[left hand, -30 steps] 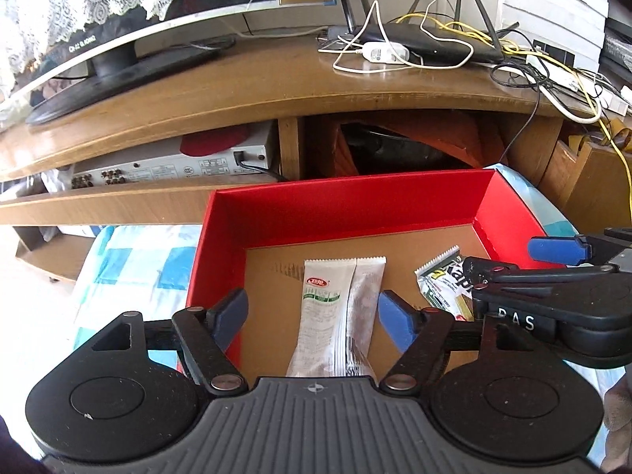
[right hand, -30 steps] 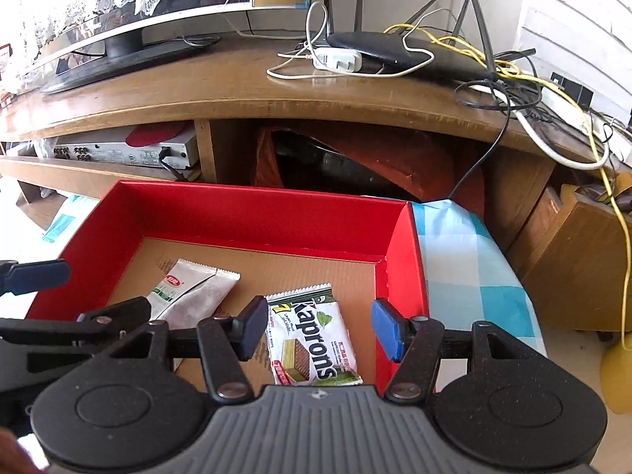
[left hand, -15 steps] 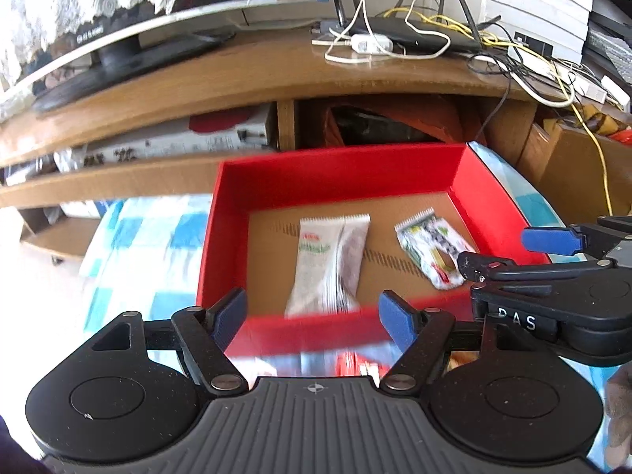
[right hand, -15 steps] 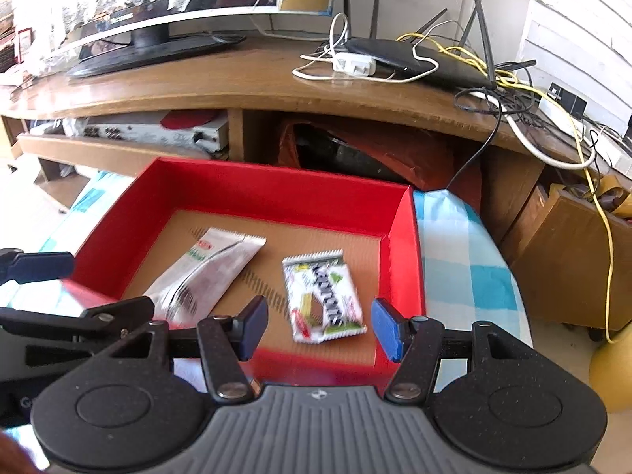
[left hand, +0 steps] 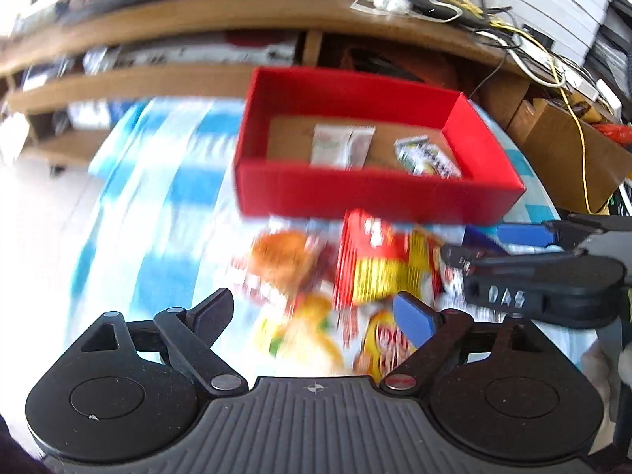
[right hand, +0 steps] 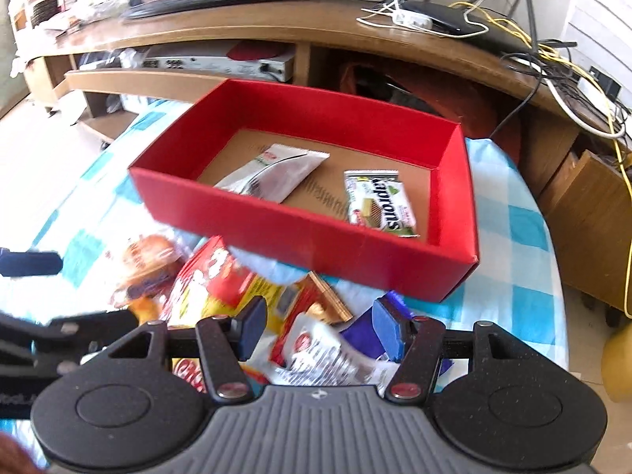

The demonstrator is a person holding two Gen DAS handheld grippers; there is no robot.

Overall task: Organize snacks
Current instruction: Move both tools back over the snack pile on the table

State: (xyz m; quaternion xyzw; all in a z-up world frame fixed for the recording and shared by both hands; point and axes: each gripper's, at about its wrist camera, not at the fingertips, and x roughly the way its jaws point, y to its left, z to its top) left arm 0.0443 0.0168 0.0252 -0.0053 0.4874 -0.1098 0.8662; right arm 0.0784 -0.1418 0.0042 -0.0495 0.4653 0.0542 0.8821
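Here the red box (right hand: 316, 233) stands at the far edge of the checked tablecloth (right hand: 509, 245), with a white sachet (right hand: 276, 173) and a Kaprons wafer (right hand: 379, 201) inside. Loose snacks (right hand: 237, 288) (blurred) lie at its near wall. The left gripper (left hand: 316, 316) and the right gripper (right hand: 320, 328) are both spread wide, holding nothing.

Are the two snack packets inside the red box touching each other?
Apart. The right wrist view shows bare cardboard floor between the silver packet and the Kaprons wafer.
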